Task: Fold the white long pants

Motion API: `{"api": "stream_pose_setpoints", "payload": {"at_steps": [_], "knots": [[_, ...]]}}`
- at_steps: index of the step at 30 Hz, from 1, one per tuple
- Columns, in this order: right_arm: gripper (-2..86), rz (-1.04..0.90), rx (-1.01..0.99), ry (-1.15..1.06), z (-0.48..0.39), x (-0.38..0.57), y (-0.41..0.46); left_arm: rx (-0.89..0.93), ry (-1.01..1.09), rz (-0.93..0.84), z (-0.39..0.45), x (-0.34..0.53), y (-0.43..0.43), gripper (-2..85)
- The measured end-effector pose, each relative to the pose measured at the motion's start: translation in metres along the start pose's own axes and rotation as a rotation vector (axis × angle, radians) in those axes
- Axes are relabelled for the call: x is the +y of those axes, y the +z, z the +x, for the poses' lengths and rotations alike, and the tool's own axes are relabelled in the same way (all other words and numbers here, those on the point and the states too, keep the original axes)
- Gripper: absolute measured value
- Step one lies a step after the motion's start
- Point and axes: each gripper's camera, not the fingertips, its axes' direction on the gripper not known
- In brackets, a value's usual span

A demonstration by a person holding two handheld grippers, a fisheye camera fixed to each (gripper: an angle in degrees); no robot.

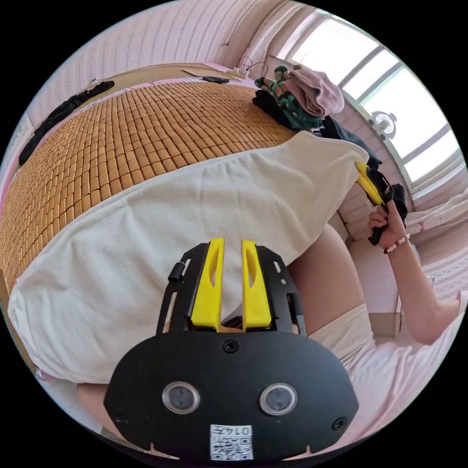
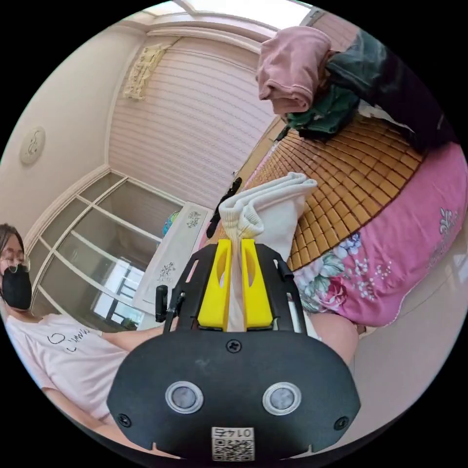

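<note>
Here the white long pants (image 1: pixel 161 229) are seen lying folded lengthwise on the bamboo mat (image 1: pixel 122 141) of a bed, with the near long edge drawn over the bed's side toward the person. In the left gripper view the left gripper (image 1: pixel 229 248) is held against that near edge; its yellow fingers (image 1: pixel 210 282) stand close together with a narrow gap, and cloth lies around and behind them, but whether fabric is actually pinched between them cannot be told. The right gripper (image 1: pixel 366 181) is seen at the far right end of the pants, held in the person's hand (image 1: pixel 390 229). In the right gripper view its fingers (image 2: pixel 256 287) are closed on a bunched, ribbed end of the white cloth (image 2: pixel 265 209), which rises straight out from between them and runs away across the mat.

The long axis of the pants is thus judged to run from one gripper to the other, so the garment lies stretched between both. A pile of other clothes (image 1: pixel 297 97) is seen beyond the pants, well apart from the left fingers. The next fold is judged to depend on one end being carried along this axis toward the other; either gripper is placed for it, the right having the surer hold.
</note>
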Motion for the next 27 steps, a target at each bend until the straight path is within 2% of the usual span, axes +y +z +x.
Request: {"api": "stream_pose_setpoints", "payload": {"at_steps": [2,3,4,5,8,15,18,21,25,27], "knots": [[3.5,-0.23,-0.026,-0.254,-0.069,0.003,0.057,0.08,-0.063,0.131,-0.022,0.018,-0.038,6.4],[3.6,-0.298,-0.024,-0.309,-0.084,0.009,0.074,0.091,-0.074,0.159,-0.028,0.023,-0.048,6.4],[3.9,-0.446,-0.009,-0.393,-0.107,0.023,0.109,0.096,-0.1,0.206,-0.039,0.033,-0.065,6.4],[4.5,-0.586,0.021,-0.449,-0.121,0.041,0.142,0.084,-0.124,0.237,-0.051,0.044,-0.081,6.4],[6.7,-0.808,0.089,-0.487,-0.133,0.086,0.196,0.013,-0.192,0.245,-0.08,0.074,-0.104,6.4],[9.8,-0.795,0.28,-0.638,-0.173,0.14,0.234,-0.016,-0.236,0.166,-0.109,0.104,-0.098,6.5],[13.0,-0.898,0.322,-0.692,-0.185,0.17,0.273,0.021,-0.234,0.14,-0.111,0.097,-0.083,7.3],[13.0,-1.038,0.477,-0.705,-0.175,0.195,0.312,0.034,-0.233,0.104,-0.114,0.086,-0.071,7.8],[4.0,-1.01,0.34,-0.587,-0.185,0.184,0.315,0.065,-0.234,0.075,-0.12,0.073,-0.063,8.3],[2.9,-0.967,0.335,-0.639,-0.204,0.182,0.311,0.059,-0.225,0.068,-0.121,0.069,-0.063,8.6]]}}
